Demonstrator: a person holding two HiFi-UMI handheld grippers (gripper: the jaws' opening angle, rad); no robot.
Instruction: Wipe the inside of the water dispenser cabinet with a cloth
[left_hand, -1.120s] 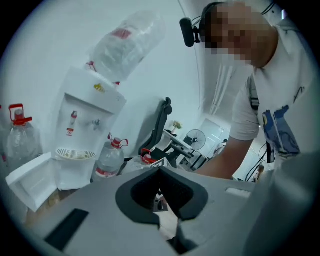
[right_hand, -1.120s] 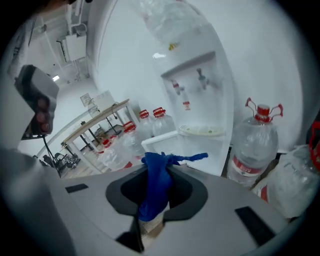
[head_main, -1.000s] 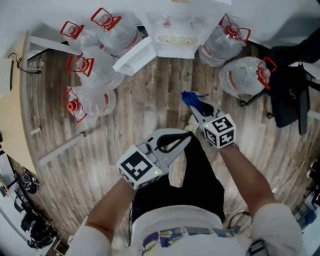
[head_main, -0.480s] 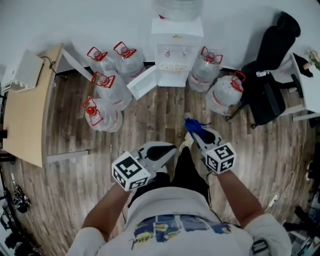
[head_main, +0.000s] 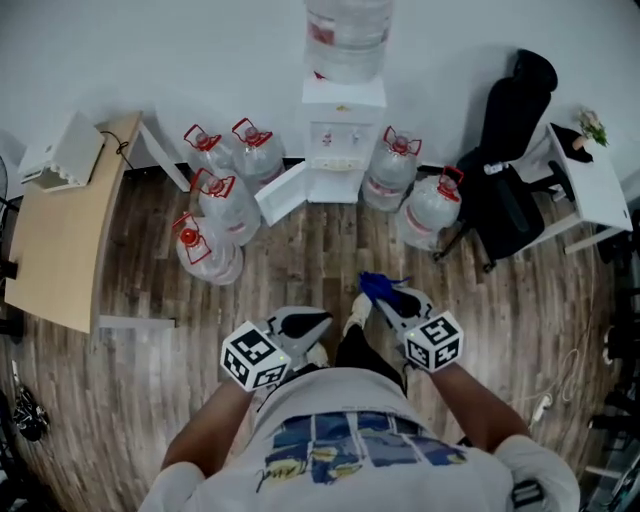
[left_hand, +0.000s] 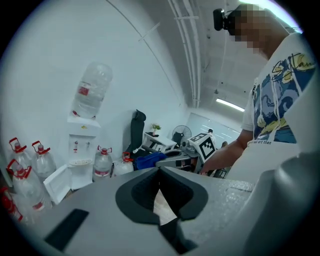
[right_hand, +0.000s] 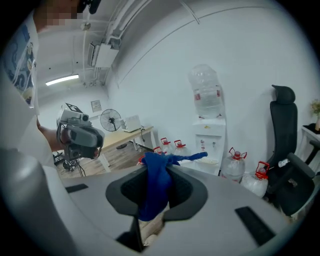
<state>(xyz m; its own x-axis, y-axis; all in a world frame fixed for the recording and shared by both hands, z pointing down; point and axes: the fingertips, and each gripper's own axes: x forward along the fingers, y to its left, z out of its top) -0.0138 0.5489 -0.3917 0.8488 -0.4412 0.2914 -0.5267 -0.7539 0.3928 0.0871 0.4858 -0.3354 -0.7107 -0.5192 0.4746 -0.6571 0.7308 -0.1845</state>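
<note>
The white water dispenser stands against the far wall with a bottle on top. Its lower cabinet door hangs open to the left. Both grippers are held close to the person's body, well short of the dispenser. My right gripper is shut on a blue cloth, which bunches between the jaws in the right gripper view as the cloth. My left gripper is shut with nothing in it, as the left gripper view shows. The dispenser looks small and distant in that view.
Several red-capped water jugs stand left and right of the dispenser. A black office chair and a white table are at the right. A wooden desk is at the left. The floor is wood planks.
The view has pulled back and up from the dispenser, which now looks much farther away. Both grippers have drawn in toward the body; the cloth stays in the right one.
</note>
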